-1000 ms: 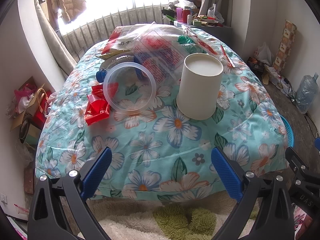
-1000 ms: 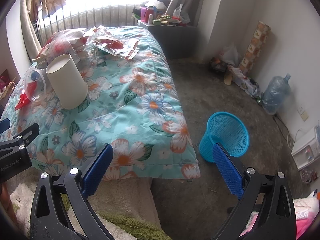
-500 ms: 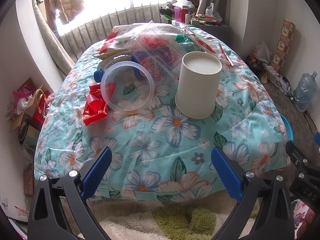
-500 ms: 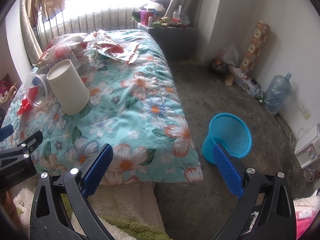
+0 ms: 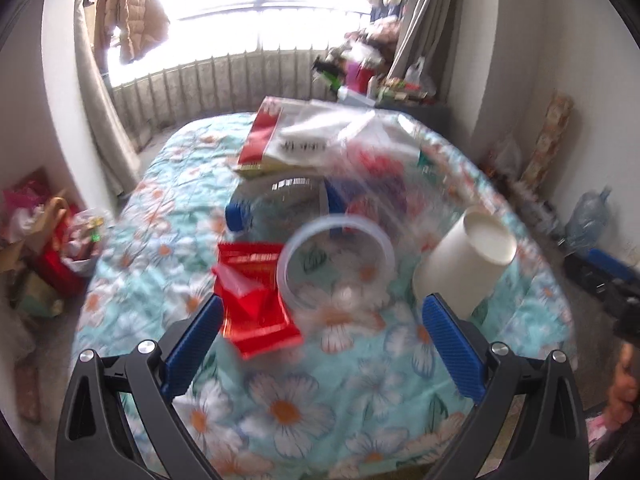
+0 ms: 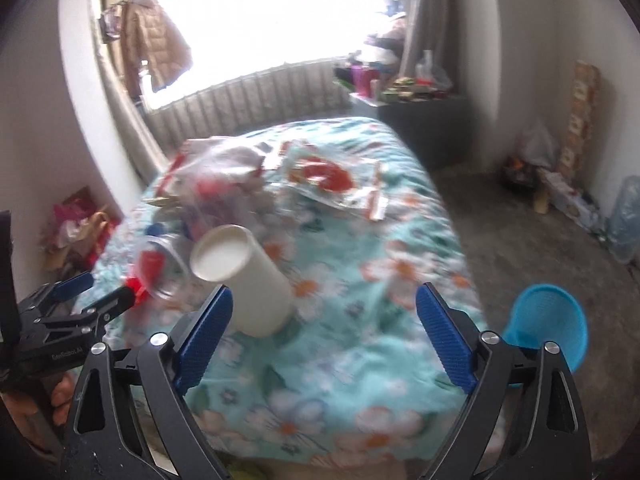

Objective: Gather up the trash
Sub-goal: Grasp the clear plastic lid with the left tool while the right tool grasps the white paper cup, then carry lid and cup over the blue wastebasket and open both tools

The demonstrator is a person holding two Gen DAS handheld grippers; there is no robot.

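On floral quilt (image 5: pixel 312 412), I closed in on upturned white paper cup (image 5: pixel 464 260); left gripper (image 5: pixel 320 332), right gripper (image 6: pixel 320 328) tongs apart, empty; pickup imminent.

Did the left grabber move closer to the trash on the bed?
Yes. The left gripper went forward over the bed; its fingers now flank the red wrapper and clear lid.
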